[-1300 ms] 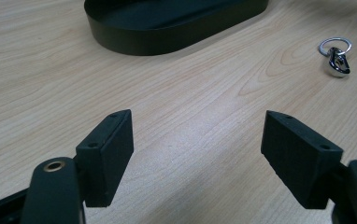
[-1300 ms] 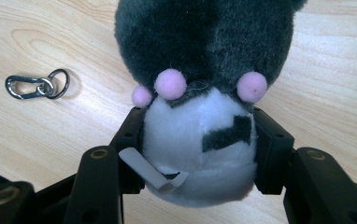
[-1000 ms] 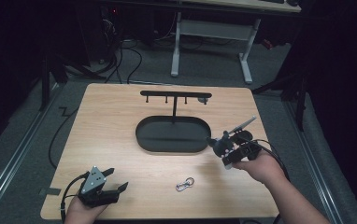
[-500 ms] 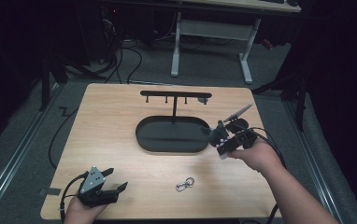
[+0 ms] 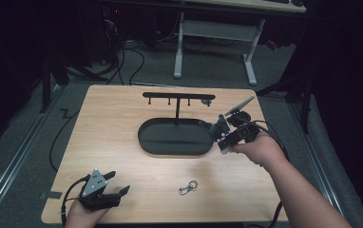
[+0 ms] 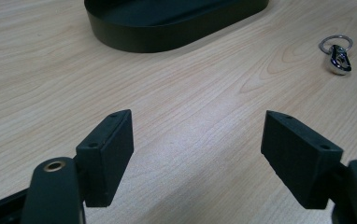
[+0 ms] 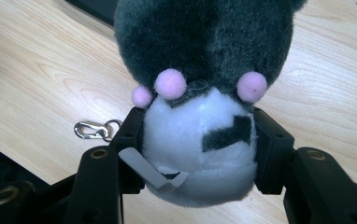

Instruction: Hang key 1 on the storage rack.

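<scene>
The wooden table [image 5: 122,142] is filling the middle of the high view, with the black oval tray [image 5: 170,137] and its hook stand [image 5: 178,97] sitting at centre. Right of centre, the right gripper [image 5: 223,134] is clenching a plush toy [image 7: 200,93], dark grey above and white below, over the tray's right end. Likely it is heading for the hooks, so keep the squeeze steady and approach beneath the bar. At lower left, the left gripper [image 6: 197,154] is resting released. A small metal clasp [image 5: 188,187] is lying at lower centre; bare wood surrounds it.
</scene>
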